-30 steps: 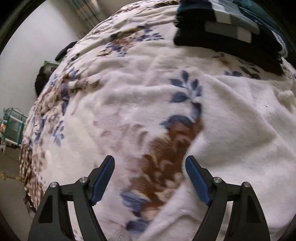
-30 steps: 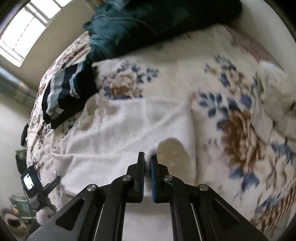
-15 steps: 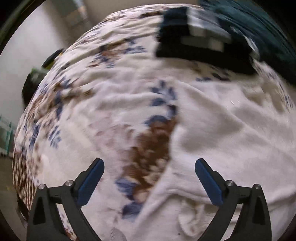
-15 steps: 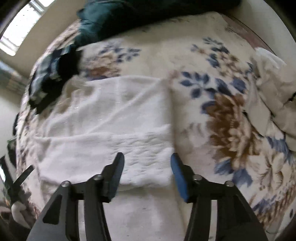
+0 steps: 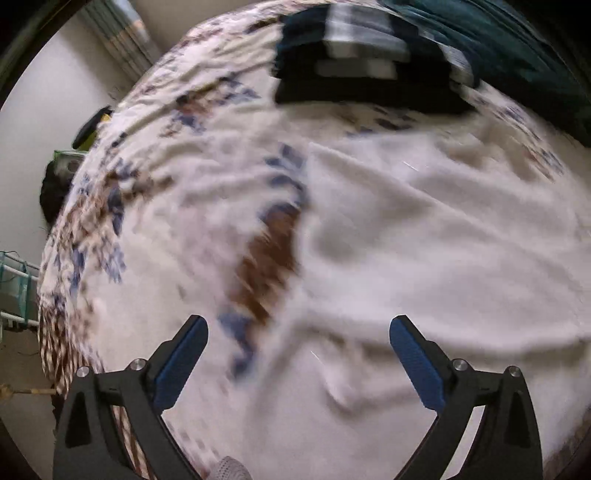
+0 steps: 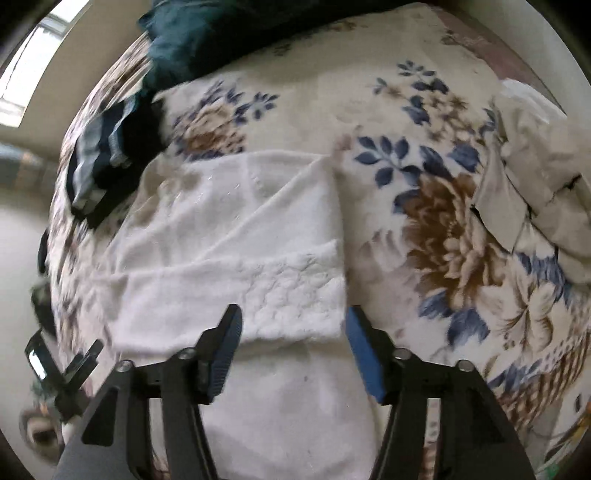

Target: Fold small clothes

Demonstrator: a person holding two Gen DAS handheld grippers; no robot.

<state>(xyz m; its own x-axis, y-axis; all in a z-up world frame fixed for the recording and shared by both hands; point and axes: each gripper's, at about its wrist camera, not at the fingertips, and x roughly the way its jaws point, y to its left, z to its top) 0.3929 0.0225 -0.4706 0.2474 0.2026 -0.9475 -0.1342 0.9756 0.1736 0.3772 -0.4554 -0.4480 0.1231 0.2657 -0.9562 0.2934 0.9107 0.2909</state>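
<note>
A white fuzzy garment (image 6: 236,236) lies flat on the floral bedspread (image 6: 436,236), its near end folded over as a textured band (image 6: 288,299). My right gripper (image 6: 291,332) is open and empty, just above the near edge of that band. In the left wrist view the same garment (image 5: 424,240) fills the right half. My left gripper (image 5: 299,339) is wide open and empty over the garment's left edge, where it meets the bedspread (image 5: 177,206). The left view is blurred.
A folded dark striped garment (image 5: 354,66) (image 6: 99,162) lies at the far side of the bed, with a dark teal one (image 6: 207,33) behind it. Crumpled beige clothes (image 6: 535,177) lie to the right. The bed's edge (image 5: 62,295) drops off at left.
My right gripper was shut on the garment's edge a second ago; it has let go and opened, leaving a folded band. My left gripper opened wider and shifted right over the garment.
</note>
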